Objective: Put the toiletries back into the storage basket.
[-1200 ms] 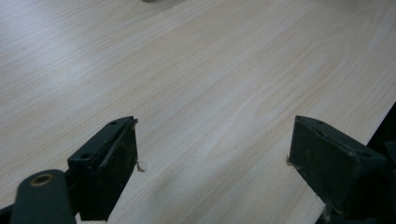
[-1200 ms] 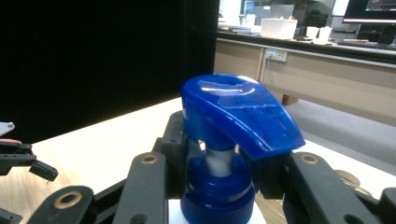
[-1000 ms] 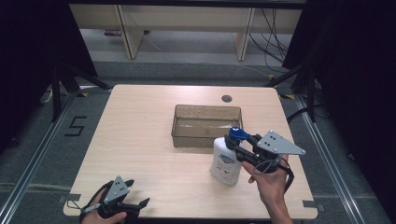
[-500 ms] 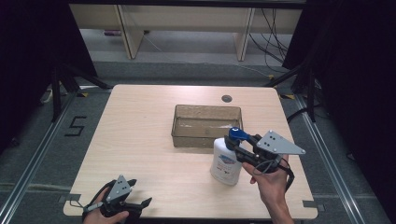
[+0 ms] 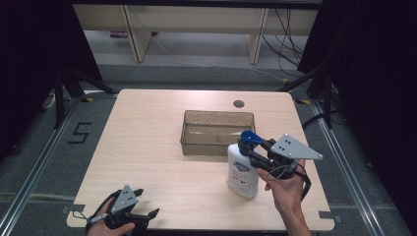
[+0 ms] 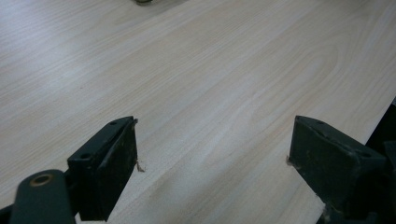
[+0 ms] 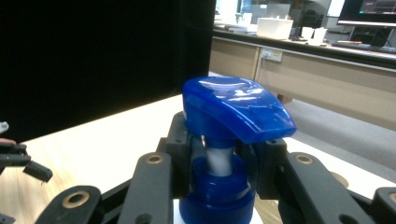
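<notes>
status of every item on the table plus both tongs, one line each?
Pump bottle: upright on the table, gripped at the neck under its blue pump head.
Clear bin: empty, behind the bottle.
Right tongs: just closed, shut on the bottle neck.
Left tongs: open, nothing between them, low over the table.

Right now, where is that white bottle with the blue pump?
In the high view the white bottle stands upright on the table's right half, just in front of the clear bin, its neck clamped by the right gripper.
</notes>
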`<state>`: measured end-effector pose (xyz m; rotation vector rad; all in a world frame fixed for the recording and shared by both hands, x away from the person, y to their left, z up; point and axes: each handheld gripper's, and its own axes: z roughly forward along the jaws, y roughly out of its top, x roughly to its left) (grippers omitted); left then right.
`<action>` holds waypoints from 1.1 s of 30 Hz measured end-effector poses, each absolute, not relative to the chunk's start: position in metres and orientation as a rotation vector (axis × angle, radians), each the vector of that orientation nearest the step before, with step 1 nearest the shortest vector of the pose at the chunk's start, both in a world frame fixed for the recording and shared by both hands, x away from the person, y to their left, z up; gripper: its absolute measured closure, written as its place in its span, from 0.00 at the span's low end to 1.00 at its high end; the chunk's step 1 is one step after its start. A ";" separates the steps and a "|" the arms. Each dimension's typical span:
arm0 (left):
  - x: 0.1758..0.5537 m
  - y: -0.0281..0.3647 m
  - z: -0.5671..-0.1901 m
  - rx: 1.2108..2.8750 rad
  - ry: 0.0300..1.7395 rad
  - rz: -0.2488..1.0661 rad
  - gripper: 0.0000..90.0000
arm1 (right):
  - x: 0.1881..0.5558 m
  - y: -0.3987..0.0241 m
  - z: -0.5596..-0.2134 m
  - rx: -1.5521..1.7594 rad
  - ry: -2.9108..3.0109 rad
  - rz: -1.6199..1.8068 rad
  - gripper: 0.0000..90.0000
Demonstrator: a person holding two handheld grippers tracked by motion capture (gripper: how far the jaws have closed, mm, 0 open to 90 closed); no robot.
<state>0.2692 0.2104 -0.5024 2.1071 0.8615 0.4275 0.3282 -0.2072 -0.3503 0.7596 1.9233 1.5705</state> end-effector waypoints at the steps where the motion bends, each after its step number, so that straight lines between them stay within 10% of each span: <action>1: 0.269 0.210 -0.503 2.108 0.863 0.427 0.16 | 0.328 -0.208 -0.349 0.765 1.919 1.581 0.73; 33: 0.268 0.211 -0.503 2.075 0.874 0.414 0.16 | 0.362 -0.215 -0.283 0.763 1.829 1.616 0.73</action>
